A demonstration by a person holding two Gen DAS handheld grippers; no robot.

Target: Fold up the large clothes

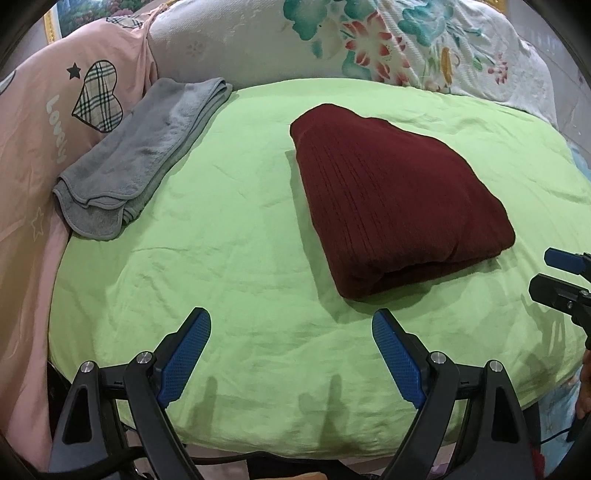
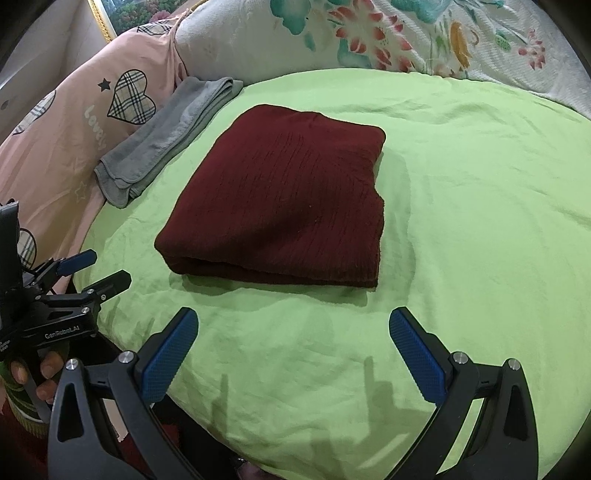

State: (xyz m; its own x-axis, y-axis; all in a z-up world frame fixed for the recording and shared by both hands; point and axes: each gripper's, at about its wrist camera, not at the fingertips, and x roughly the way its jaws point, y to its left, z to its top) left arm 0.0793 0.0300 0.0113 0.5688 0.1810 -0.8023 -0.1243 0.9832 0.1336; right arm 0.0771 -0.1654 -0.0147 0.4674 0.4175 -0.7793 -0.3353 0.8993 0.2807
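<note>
Folded maroon sweater [image 1: 391,195] [image 2: 284,206] mid-bed on the green sheet [image 1: 236,258] [image 2: 461,206], flat, touched by neither tool. Left tool [image 1: 291,325] [image 2: 103,267] spread wide over the near edge, empty. Right tool [image 2: 293,325] [image 1: 554,273] spread wide too, empty, at the near edge beside it. Folded grey towel [image 1: 140,155] [image 2: 166,136] along the left edge, apart from the sweater. Pink quilt [image 1: 40,122] behind the towel; floral blanket [image 1: 388,40] at the far edge, possibly over a pillow.

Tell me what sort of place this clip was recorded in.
Most likely a bedroom, working on a bed: a green sheet covers a soft surface, with a floral quilt and a pink heart-print duvet bunched behind. A folded maroon sweater lies on it.
</note>
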